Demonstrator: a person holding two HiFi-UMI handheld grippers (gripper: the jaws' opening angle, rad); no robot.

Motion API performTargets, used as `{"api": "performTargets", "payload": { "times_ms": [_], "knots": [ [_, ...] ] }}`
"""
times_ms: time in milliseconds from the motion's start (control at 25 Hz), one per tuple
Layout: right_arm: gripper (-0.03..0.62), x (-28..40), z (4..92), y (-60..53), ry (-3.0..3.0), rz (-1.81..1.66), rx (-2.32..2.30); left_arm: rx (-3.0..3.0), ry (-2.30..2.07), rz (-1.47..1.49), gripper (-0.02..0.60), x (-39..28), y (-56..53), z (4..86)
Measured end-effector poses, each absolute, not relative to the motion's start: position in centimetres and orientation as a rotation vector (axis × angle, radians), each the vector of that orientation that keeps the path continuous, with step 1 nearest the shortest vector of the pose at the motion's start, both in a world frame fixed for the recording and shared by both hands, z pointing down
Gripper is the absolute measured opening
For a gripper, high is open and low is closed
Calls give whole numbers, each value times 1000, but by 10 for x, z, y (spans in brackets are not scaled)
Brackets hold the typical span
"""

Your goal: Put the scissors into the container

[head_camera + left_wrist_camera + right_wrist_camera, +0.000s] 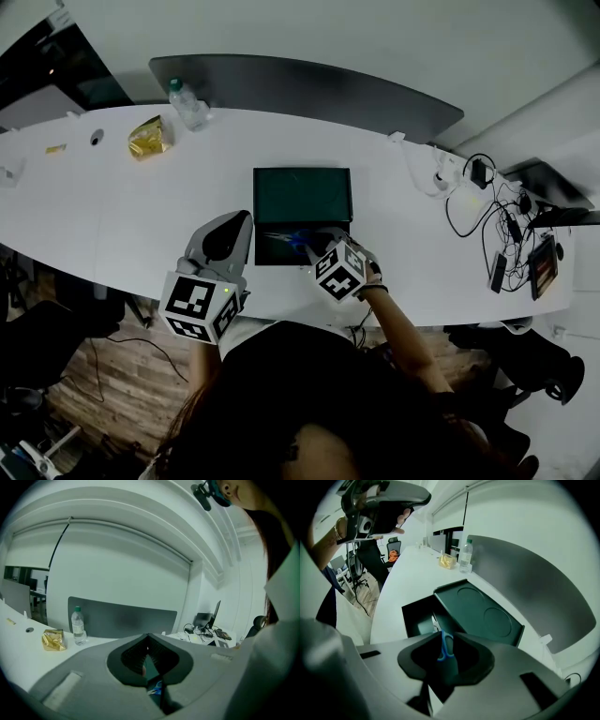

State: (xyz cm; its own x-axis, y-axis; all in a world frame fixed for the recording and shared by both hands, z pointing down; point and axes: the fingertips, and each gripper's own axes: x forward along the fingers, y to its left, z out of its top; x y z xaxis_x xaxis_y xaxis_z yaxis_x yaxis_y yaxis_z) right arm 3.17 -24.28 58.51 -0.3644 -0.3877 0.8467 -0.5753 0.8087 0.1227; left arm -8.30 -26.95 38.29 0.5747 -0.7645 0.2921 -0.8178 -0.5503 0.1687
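The blue-handled scissors (298, 242) hang over the open part of the dark green container (272, 251). Its flat lid (302, 195) lies open just behind. My right gripper (312, 247) is shut on the scissors. In the right gripper view the blue handle loops (445, 648) sit between the jaws of the right gripper (440, 632). The container's dark inside (417, 618) and lid (480, 613) lie right ahead. My left gripper (236, 221) rests shut and empty at the container's left edge. In the left gripper view the left gripper (148, 635) is seen shut, with a bit of blue scissors (157, 687) showing below it.
A water bottle (190, 105) and a gold packet (150, 138) stand at the back left of the white table (141, 216). Cables and small devices (497, 225) crowd the right end. A grey divider panel (309, 89) runs along the far edge.
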Motion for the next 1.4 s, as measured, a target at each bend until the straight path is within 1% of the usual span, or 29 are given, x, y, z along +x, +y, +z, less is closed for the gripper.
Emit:
{"api": "performTargets", "payload": {
  "times_ms": [160, 760, 1400],
  "knots": [
    [81, 31, 569, -243, -2045, 251, 802, 2538, -1310, 264, 12, -80, -258, 375],
    [11, 36, 498, -227, -2182, 236, 1141, 2582, -1335, 266, 12, -70, -201, 354],
    [9, 55, 422, -169, -2346, 162, 1364, 2640, -1356, 254, 12, -42, -126, 334]
  ]
}}
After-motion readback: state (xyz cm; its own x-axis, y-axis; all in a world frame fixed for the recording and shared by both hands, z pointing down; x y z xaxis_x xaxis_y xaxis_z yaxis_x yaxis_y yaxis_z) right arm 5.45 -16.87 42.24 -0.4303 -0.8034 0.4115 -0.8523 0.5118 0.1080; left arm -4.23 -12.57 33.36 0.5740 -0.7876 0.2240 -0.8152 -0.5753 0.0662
